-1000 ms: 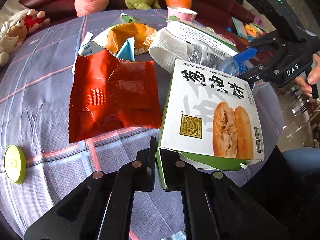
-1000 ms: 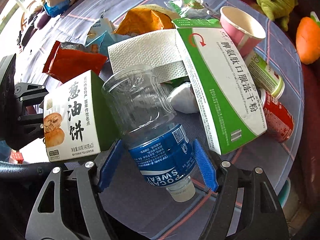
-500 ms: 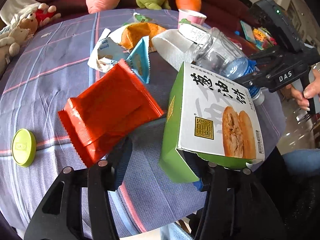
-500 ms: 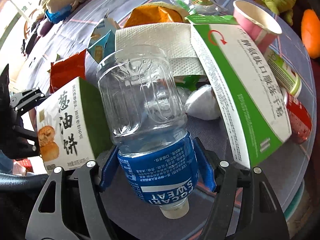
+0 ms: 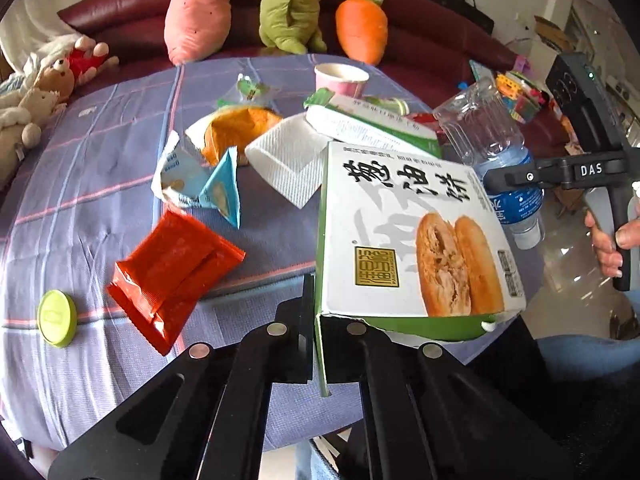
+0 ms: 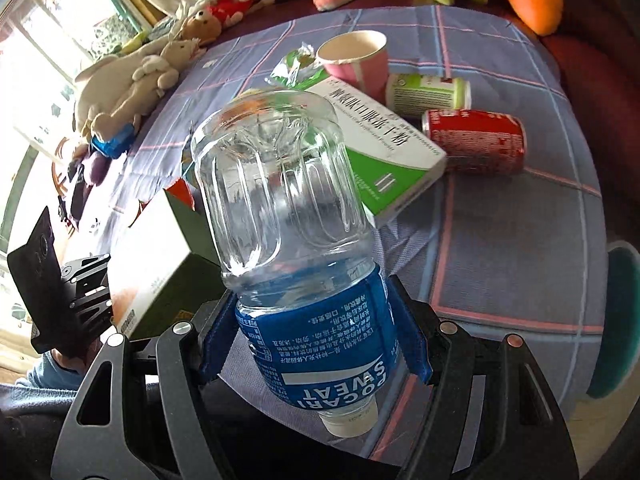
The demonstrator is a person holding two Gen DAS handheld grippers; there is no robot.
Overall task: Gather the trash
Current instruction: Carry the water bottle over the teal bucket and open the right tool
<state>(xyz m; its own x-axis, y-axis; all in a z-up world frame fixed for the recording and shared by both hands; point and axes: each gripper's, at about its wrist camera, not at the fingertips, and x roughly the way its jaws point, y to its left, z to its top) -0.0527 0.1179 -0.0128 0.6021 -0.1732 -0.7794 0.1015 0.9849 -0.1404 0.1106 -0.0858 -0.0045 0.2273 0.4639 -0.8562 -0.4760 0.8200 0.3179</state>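
Trash is held in both grippers above the table point(image 5: 100, 168).

At the bottom middle of the left wrist view, the left gripper point(image 5: 316, 344) is closed tight on the green edge of the white food box point(image 5: 408, 236). In the right wrist view, the clear bottle point(image 6: 288, 216) is squeezed between the blue pads point(image 6: 214, 344) of the right gripper point(image 6: 316, 340), with its white cap toward the camera. On the cloth, a red wrapper point(image 5: 172, 268) is seen at lower left and a pink paper cup point(image 5: 340, 79) at the top middle.
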